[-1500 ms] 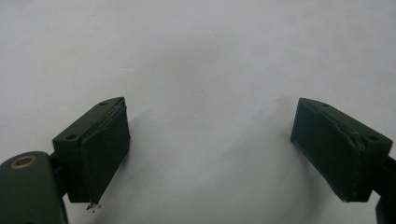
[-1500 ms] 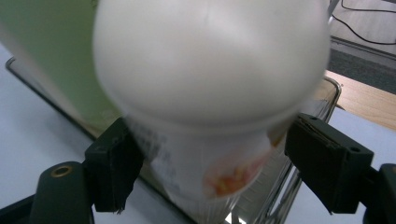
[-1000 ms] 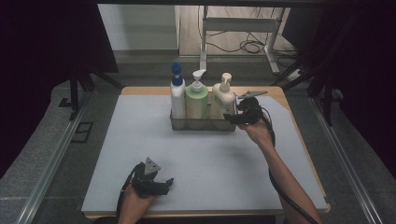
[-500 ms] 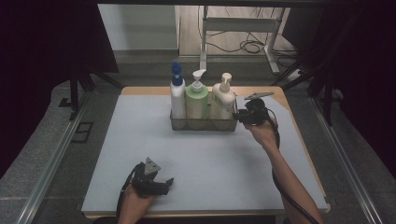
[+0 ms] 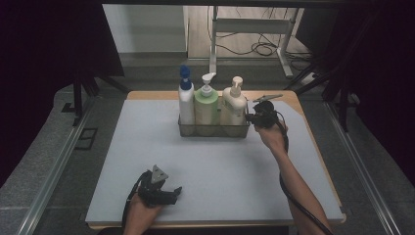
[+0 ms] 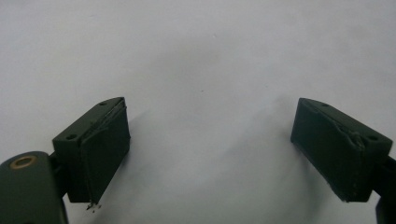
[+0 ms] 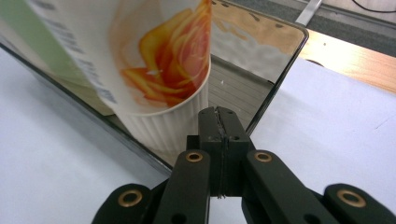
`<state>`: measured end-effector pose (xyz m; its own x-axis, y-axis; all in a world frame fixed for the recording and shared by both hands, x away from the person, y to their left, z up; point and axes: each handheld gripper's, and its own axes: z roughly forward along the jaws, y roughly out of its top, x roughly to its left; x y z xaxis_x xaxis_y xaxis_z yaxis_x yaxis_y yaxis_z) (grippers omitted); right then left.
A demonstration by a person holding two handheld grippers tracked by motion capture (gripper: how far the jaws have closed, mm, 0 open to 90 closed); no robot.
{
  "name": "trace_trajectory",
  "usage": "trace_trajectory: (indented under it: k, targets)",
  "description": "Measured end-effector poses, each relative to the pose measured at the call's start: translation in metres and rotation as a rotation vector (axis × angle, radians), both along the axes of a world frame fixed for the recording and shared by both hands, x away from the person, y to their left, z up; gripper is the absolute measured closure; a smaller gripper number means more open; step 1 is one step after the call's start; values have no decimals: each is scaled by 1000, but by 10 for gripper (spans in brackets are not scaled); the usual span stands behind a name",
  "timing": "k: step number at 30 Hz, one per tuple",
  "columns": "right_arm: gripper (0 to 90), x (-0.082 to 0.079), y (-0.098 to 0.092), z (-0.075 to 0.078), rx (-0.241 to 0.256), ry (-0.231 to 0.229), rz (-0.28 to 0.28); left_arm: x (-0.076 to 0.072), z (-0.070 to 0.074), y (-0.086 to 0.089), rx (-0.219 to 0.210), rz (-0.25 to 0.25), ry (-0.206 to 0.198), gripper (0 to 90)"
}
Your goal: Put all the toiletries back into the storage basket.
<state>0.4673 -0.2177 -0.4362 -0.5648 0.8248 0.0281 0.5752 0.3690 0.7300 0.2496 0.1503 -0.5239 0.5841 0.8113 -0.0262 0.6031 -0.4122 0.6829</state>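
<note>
Your right gripper [image 5: 255, 117] sat pinched shut on nothing, touching the tray [image 5: 213, 131] at its three o'clock end, beside the cream bottle [image 5: 234, 105]; your left gripper [image 5: 166, 195] gaped wide, empty, at seven o'clock.

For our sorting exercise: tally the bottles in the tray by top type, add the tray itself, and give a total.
Pump bottles: 2 (blue-topped, cream)
Spray bottles: 1 (green)
Trays: 1 (metal tray)
Total: 4
</note>
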Motion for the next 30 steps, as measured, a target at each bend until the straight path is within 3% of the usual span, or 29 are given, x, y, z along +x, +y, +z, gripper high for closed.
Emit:
trace_trajectory:
  k: [17, 30]
  targets:
    - [898, 13, 5, -13, 21, 53, -17, 0, 0, 0, 0, 0, 0, 115]
    - [896, 14, 13, -18, 18, 62, -8, 0, 0, 0, 0, 0, 0, 115]
